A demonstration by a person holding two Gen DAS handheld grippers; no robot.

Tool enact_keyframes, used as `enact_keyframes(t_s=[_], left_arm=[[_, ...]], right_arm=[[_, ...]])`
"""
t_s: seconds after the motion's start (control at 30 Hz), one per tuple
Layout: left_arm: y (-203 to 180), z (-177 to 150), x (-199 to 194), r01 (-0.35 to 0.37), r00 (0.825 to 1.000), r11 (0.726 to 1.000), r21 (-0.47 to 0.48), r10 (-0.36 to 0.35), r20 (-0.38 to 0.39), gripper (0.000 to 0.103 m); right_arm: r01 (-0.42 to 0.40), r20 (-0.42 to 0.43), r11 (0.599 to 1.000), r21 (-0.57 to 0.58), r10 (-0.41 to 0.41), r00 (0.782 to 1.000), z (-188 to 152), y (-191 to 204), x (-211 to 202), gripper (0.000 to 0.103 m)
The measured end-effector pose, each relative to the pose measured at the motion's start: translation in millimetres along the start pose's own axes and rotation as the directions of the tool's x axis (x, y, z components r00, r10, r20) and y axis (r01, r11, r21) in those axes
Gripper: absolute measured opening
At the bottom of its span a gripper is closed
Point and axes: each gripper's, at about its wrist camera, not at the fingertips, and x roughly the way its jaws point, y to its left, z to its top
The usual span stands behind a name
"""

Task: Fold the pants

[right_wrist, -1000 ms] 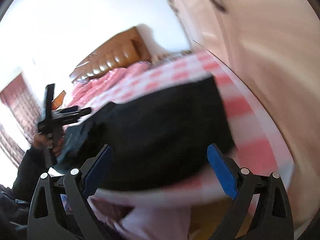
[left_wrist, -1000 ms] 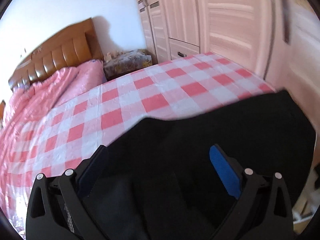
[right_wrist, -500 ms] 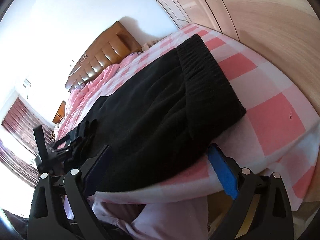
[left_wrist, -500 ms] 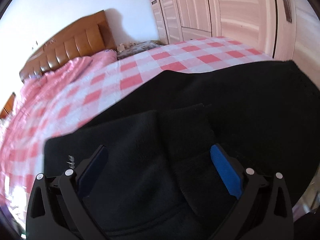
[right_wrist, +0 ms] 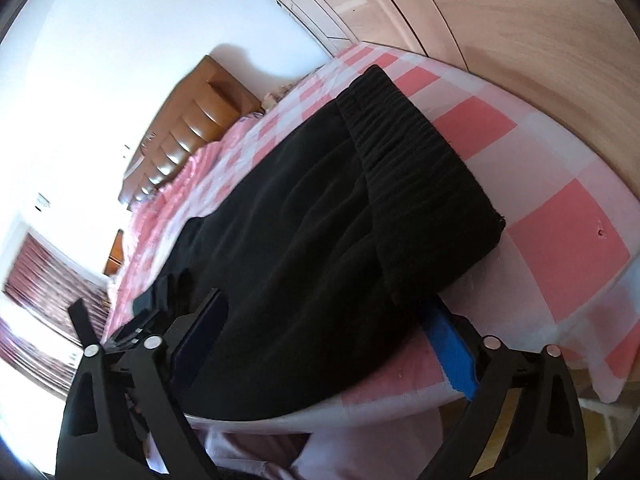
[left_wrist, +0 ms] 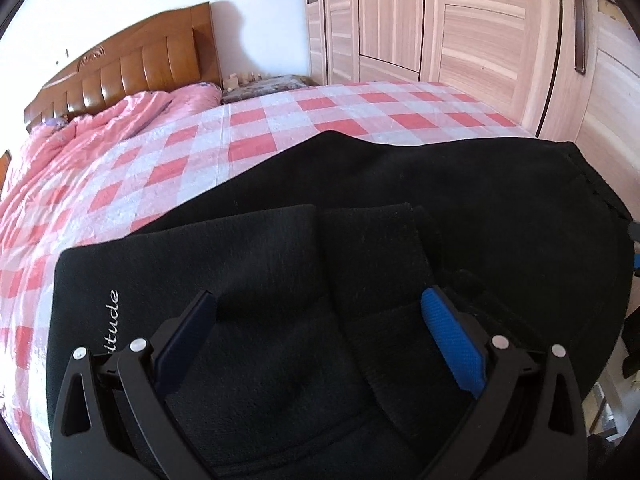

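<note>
Black pants (left_wrist: 460,200) lie across the pink checked bed sheet (left_wrist: 248,120), with the leg ends (left_wrist: 248,264) folded back over them. My left gripper (left_wrist: 320,320) hovers open just above that folded layer, nothing pinched between its pads. In the right wrist view the ribbed waistband (right_wrist: 416,168) points toward the wardrobe. My right gripper (right_wrist: 324,320) straddles the near edge of the pants (right_wrist: 300,264); its jaws are closing, fabric lies between them, and the blue pad (right_wrist: 450,354) sits at the fabric's edge. The left gripper (right_wrist: 132,320) shows at the far end.
A wooden headboard (left_wrist: 132,64) and a rumpled pink quilt (left_wrist: 92,132) are at the far left. Wardrobe doors (left_wrist: 460,28) stand close along the bed's far side. A bedside table (left_wrist: 264,84) is at the back. The mattress edge (right_wrist: 500,392) runs under my right gripper.
My left gripper came down over the pants and the folded leg ends now lie flat beneath it. The right gripper rolled, moved in to the near edge, and its fingers narrowed around the fabric.
</note>
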Motion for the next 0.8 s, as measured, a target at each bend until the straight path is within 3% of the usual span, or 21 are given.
enact_keyframes(t_s=[0.07,0.17,0.33,0.4,0.5,0.53,0.6,0.67,0.73,0.8], left_arm=[[1,0,0,0.009,1.000,1.000,-0.008,-0.009,-0.002,0.102],[1,0,1,0.008,1.000,1.000,-0.009,-0.008,-0.006,0.102],[-1,7,-7,-0.021,0.998,1.000,-0.007,0.020,-0.062,0.101],[-8,16,-24,-0.035,0.999,0.999,0.007,0.036,-0.033,0.101],[-27,38,-42,0.043,0.999,0.999,0.032,-0.042,-0.005,0.101],[-39,53,-46,0.104,0.995,0.994,0.044,-0.104,-0.003,0.101],[-58,79,-47,0.234,0.972,0.971,0.048,-0.233,-0.021,0.101],[-84,123,-42,0.375,0.925,0.927,0.027,-0.372,-0.077,0.101],[-119,163,-37,0.460,0.880,0.887,0.040,-0.449,-0.151,0.101],[-172,200,-31,0.499,0.847,0.862,0.087,-0.464,-0.260,0.101]], right_arm=[[0.010,0.018,1.000,0.019,-0.010,1.000,-3,-9,-5,0.058],[-0.030,0.050,0.997,0.068,0.026,0.998,-3,-23,-8,0.036],[-0.016,0.182,1.000,-0.018,0.019,0.983,-11,-3,-22,0.025],[0.009,0.227,0.998,-0.064,0.005,0.974,-13,7,-28,0.024],[0.108,0.308,0.975,-0.193,-0.044,0.950,-14,37,-34,0.022],[0.143,0.330,0.960,-0.241,-0.058,0.942,-15,50,-34,0.022],[0.210,0.365,0.917,-0.340,-0.077,0.928,-18,75,-30,0.022],[0.270,0.393,0.869,-0.414,-0.097,0.915,-24,93,-25,0.021],[0.300,0.408,0.842,-0.448,-0.106,0.907,-28,103,-21,0.021],[0.328,0.419,0.827,-0.456,-0.125,0.899,-29,104,-17,0.021]])
